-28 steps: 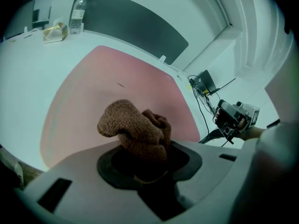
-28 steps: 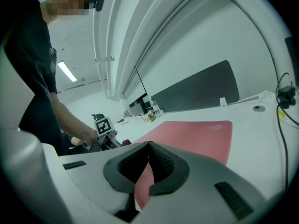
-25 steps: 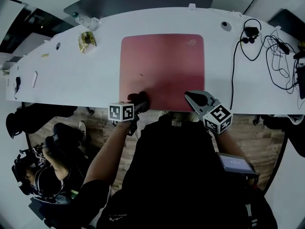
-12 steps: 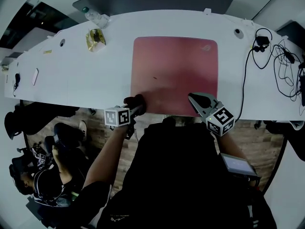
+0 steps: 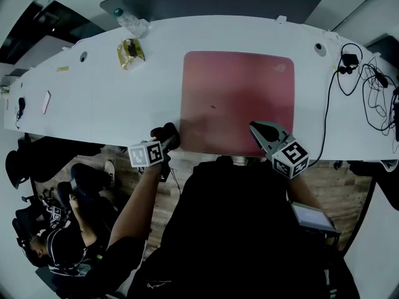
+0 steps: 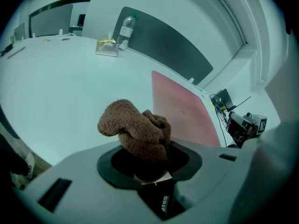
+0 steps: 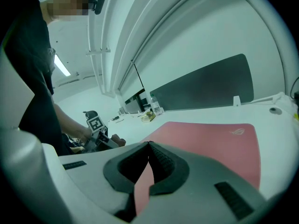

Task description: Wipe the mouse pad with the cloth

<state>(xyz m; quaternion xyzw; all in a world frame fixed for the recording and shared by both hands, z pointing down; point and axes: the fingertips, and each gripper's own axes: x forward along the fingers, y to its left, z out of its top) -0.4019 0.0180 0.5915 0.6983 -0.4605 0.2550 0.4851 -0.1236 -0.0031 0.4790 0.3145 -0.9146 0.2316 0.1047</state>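
While your left gripper (image 5: 161,143) clamps its jaws on the bunched brown cloth (image 6: 137,130), that cloth sits just off the near left corner of the pink mouse pad (image 5: 237,98), over the bare white table (image 5: 93,98) (whether it touches the tabletop, no view lets you tell). Your right gripper (image 7: 149,146) has its jaws brought together at the tips with nothing between them. It hangs over the pad's near right corner, pointing toward the middle. A small dark speck (image 5: 214,107) marks the pad left of centre. Far across the table, left of the pad, a clear water bottle (image 5: 131,23) lies near the far edge, with a yellow packet (image 5: 129,52) just beside it. Black cables (image 5: 361,73) tangle at the right end, well apart from the pad.
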